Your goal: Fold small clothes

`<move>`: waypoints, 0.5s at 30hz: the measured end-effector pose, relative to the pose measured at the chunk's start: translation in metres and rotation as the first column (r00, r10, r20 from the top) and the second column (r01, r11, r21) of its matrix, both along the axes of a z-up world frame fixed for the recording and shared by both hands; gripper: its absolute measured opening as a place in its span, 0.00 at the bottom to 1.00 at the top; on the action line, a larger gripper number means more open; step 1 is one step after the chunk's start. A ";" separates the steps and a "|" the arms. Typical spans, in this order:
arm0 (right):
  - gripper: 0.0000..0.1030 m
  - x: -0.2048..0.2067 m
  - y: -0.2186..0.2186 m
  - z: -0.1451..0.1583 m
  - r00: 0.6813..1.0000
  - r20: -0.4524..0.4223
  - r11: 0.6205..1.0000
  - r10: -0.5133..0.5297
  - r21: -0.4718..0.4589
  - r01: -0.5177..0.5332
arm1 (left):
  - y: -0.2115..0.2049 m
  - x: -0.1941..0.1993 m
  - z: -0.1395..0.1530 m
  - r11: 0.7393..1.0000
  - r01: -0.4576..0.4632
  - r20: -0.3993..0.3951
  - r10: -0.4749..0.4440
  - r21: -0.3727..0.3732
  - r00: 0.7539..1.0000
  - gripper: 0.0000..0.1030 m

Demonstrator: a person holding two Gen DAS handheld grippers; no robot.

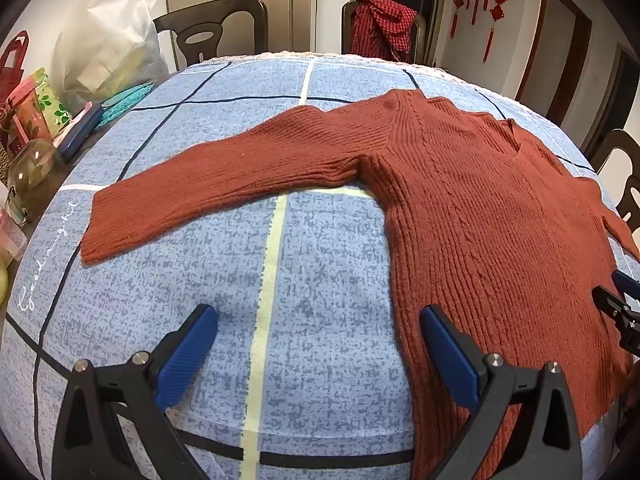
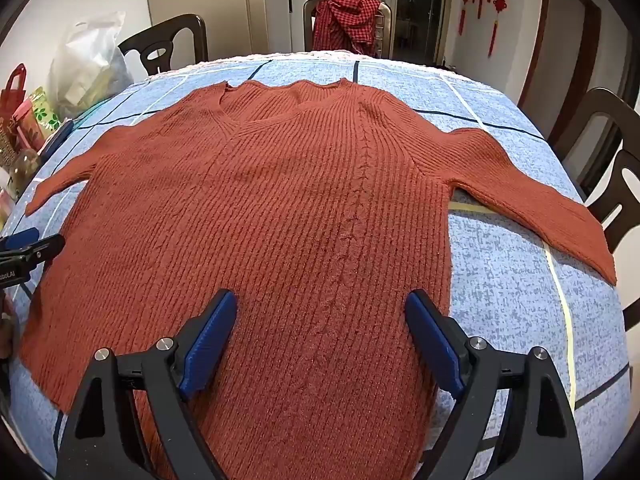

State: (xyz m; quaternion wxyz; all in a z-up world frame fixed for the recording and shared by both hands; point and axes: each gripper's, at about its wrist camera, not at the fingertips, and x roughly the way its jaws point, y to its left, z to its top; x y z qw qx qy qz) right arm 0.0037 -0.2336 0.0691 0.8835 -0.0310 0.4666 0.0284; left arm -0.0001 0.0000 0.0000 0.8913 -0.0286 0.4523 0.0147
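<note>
A: Sweater (image 2: 280,208) flat, sleeves out, centre of blue tablecloth (image 1: 320,280). Left gripper (image 1: 318,352) at its left hem edge, right gripper (image 2: 320,340) over lower body; both agape, empty.
B: Suggest pinching hem corners evenly, lifting together.

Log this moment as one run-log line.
stage: fold not begun | rust-red ribbed knit sweater: flat, sleeves spread | left hand-held gripper: open, empty | right hand-held gripper: open, empty

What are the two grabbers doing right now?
Left gripper: open, holding nothing, beside the sweater.
Right gripper: open, holding nothing, over the sweater.
</note>
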 end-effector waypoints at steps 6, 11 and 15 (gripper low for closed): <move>0.85 0.000 -0.002 -0.001 1.000 -0.005 1.000 0.000 0.003 0.000 | 0.000 0.000 0.000 1.000 0.000 0.000 0.000 0.000 1.000 0.99; 0.88 0.001 -0.003 -0.002 1.000 -0.007 1.000 0.006 0.000 -0.006 | 0.000 0.000 0.000 1.000 0.000 0.002 0.000 0.002 1.000 1.00; 0.88 0.002 -0.001 -0.003 1.000 -0.007 1.000 0.007 -0.002 -0.007 | -0.003 0.000 0.001 1.000 0.000 0.000 0.000 0.005 1.000 1.00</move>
